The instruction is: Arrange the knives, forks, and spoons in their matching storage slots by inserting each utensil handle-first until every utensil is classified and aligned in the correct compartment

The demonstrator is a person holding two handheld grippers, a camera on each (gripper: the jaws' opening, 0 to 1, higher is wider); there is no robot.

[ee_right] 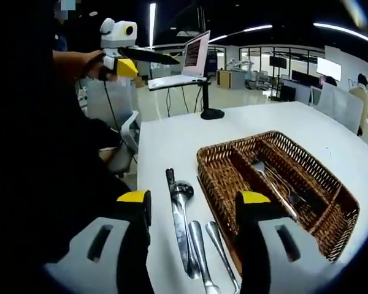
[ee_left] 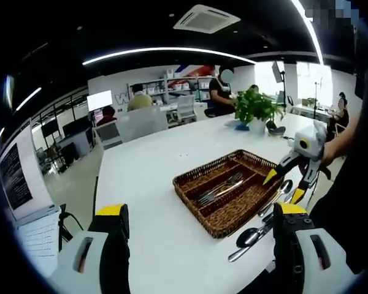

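Note:
A brown wicker basket (ee_left: 203, 166) with long slots stands on the white table (ee_left: 147, 184). Forks (ee_left: 219, 188) lie in its middle slot, also seen in the right gripper view as forks (ee_right: 276, 180) inside the basket (ee_right: 200, 160). Beside the basket's near side lie spoons (ee_left: 253, 236) and a knife (ee_right: 173, 205), a spoon (ee_right: 184, 188) and two more handles (ee_right: 199, 248) on the table. My left gripper (ee_left: 200, 210) is open and holds nothing, back from the basket. My right gripper (ee_right: 193, 199) is open just above the loose utensils; it also shows as the right gripper (ee_left: 283, 187).
A potted plant (ee_left: 254, 107) stands at the table's far end. An open laptop on a stand (ee_right: 193, 55) sits past the table's other end. Chairs (ee_left: 141, 122) and several people are beyond the table. The table edge (ee_right: 141, 177) runs close to the loose utensils.

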